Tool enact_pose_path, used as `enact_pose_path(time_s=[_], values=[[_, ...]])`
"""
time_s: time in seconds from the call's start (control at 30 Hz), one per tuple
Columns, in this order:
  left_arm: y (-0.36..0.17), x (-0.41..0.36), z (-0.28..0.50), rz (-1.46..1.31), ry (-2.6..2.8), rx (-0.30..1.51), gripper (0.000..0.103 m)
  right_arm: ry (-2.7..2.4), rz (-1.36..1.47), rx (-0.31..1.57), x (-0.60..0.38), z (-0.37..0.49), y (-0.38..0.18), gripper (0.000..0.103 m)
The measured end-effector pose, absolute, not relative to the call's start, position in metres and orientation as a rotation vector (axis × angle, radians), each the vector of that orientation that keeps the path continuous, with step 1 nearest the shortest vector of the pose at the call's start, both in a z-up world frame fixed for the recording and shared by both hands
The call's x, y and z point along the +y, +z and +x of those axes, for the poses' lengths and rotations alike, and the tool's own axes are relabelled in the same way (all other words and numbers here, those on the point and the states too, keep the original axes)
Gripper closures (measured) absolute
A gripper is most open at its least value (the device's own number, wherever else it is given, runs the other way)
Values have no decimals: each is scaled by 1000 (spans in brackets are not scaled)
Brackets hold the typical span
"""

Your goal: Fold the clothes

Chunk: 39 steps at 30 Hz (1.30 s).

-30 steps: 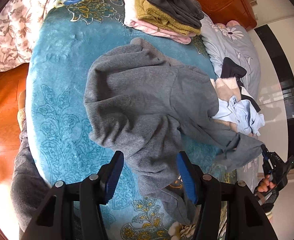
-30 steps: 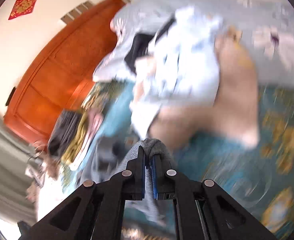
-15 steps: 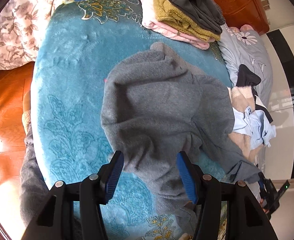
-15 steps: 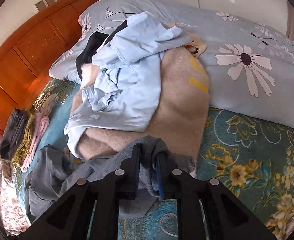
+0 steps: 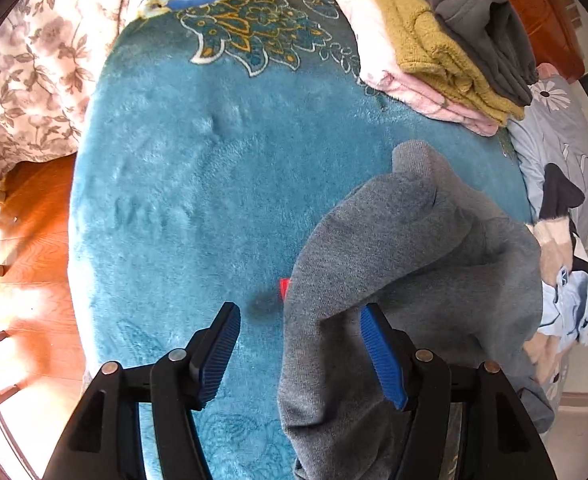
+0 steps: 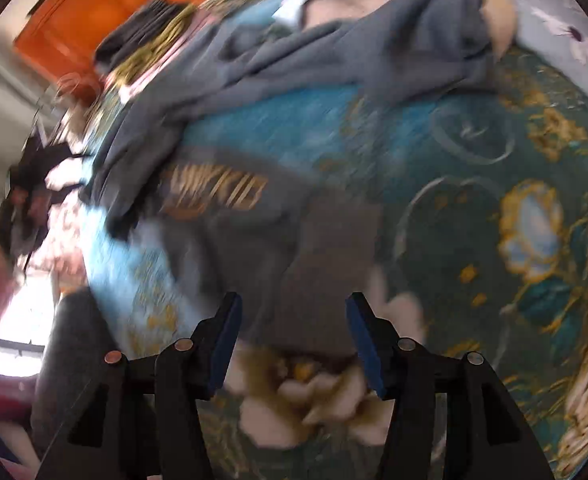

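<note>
Two hand-held grippers are at work, and both now stand with their blue pads apart and nothing between them. Half a second ago our right hand-held gripper point(image 6: 291, 336) was clamped on a grey cuff beside the unsorted pile; it has since let go and swung round over the bed, and its view is smeared with motion. Our left hand-held gripper point(image 5: 300, 354) has stayed spread, but it has slid sideways, so the grey sweatshirt point(image 5: 414, 280) that lay between its pads now lies bunched toward its right pad, with bare teal blanket point(image 5: 173, 200) under the left one. From the right wrist the same garment sprawls across the blanket, gold lettering point(image 6: 213, 194) on its chest, one part trailing up toward the headboard end. We judge that the sleeve has been laid down and the sweatshirt is still only roughly spread, not yet folded, so a fresh grip on an edge likely comes next. Counting: one sweatshirt in hand; one folded stack point(image 5: 446, 48) of three garments, pink below, mustard in the middle, dark grey on top; one loose heap point(image 5: 566, 272) of unfolded clothes at the right edge, with at least a light blue, a cream and a black piece showing; one small red tag point(image 5: 283, 286) at the sweatshirt's edge.
</note>
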State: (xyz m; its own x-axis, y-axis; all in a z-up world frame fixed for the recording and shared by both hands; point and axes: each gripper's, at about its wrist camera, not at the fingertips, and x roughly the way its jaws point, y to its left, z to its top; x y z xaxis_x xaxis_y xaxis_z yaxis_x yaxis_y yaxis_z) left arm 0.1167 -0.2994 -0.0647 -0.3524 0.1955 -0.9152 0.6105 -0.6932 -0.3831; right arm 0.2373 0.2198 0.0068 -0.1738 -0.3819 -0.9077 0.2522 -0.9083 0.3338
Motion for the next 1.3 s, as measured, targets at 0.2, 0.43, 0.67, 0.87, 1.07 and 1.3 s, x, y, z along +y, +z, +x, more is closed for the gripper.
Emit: enact_pose_path(time_s=[0.2,0.43,0.67,0.87,1.07,1.3], values=[[-74,-286,118,1611,-2113,1093,36,-2050,1619,-20,173,237,1,47],[-65,-269,111,1632,-2132,1019,42,-2029,1723,176,134,237,-22,50],[-37,-257,118,1602,-2201,821,93,-2098,1741,62,152,222,-6,97],[30,-253,138,1420,-2335,821,93,-2157,1556,-45,175,215,60,98],[88,-247,171,1338,-2461,837,93,-2161,1384,-322,233,228,126,99],[58,-227,173,1474,-2395,821,93,-2408,1374,-543,352,231,151,99]])
